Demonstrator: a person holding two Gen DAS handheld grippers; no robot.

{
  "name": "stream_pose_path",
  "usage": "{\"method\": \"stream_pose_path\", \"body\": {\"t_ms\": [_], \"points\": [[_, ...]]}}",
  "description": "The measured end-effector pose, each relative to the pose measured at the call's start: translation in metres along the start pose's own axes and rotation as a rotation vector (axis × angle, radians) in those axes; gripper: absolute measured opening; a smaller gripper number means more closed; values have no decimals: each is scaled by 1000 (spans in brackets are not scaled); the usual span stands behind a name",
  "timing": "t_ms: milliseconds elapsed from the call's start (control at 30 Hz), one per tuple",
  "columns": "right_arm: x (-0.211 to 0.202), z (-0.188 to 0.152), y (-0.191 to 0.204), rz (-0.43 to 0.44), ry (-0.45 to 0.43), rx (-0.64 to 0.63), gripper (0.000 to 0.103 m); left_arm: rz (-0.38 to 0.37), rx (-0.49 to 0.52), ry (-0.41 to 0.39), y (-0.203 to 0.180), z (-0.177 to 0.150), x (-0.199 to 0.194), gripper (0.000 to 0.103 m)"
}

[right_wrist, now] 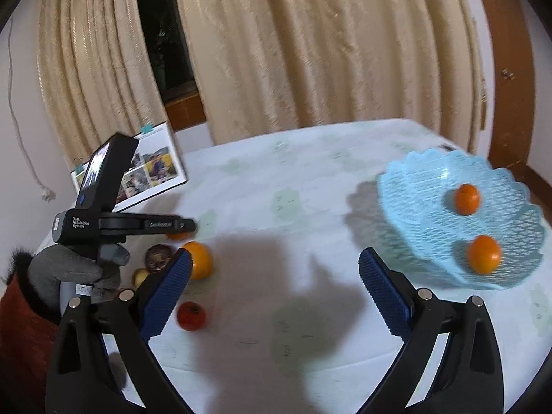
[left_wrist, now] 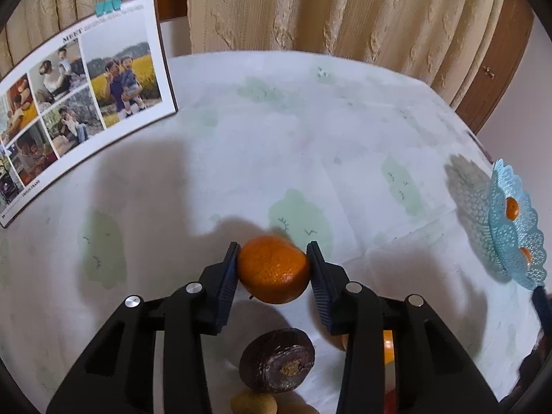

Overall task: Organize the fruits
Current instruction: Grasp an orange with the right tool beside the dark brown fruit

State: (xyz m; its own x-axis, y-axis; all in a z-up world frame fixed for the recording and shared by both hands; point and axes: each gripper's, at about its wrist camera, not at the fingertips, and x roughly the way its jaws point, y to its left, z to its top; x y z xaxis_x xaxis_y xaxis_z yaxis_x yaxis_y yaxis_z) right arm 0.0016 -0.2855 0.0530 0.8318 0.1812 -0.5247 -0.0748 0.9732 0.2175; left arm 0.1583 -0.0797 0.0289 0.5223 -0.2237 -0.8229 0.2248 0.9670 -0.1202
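Left gripper (left_wrist: 273, 269): black frame, ribbed blue pads clamped on either side of a round orange mandarin (left_wrist: 273, 269), which looked held above the white cloth-covered table (left_wrist: 310, 131), though contact with the cloth could not be judged. Below it lay a dark brown round fruit with a rough stem end (left_wrist: 277, 360), and a tan-skinned fruit (left_wrist: 254, 403) cut off by the lower frame edge. An orange fruit (left_wrist: 387, 345) showed only as a sliver behind the right finger. Right gripper (right_wrist: 275, 288): jaws wide apart, nothing between them, hovering over the table's near edge. Pale blue perforated plastic basket with scalloped rim (right_wrist: 431, 169) stood toward the table's right edge, motion-blurred, with two small oranges (right_wrist: 466, 198) inside. A small red fruit (right_wrist: 191, 315) lay near the left edge, type unclear. Left device body read "Data Acquisition System"; a second mark on its arm was illegible. The propped photo collage board (left_wrist: 86, 103) at the far left corner carried a heading starting "MEET", the rest too small to read.
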Motion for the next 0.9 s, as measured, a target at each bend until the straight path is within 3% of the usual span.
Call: {"method": "stream_pose_path", "body": {"t_ms": [467, 633, 900], "points": [[66, 14, 51, 108, 184, -96, 96, -3, -52, -201, 6, 16, -78, 40], [96, 13, 58, 120, 275, -91, 77, -13, -64, -254, 12, 18, -102, 40], [121, 9, 69, 106, 370, -109, 56, -28, -81, -280, 15, 18, -114, 40]]}}
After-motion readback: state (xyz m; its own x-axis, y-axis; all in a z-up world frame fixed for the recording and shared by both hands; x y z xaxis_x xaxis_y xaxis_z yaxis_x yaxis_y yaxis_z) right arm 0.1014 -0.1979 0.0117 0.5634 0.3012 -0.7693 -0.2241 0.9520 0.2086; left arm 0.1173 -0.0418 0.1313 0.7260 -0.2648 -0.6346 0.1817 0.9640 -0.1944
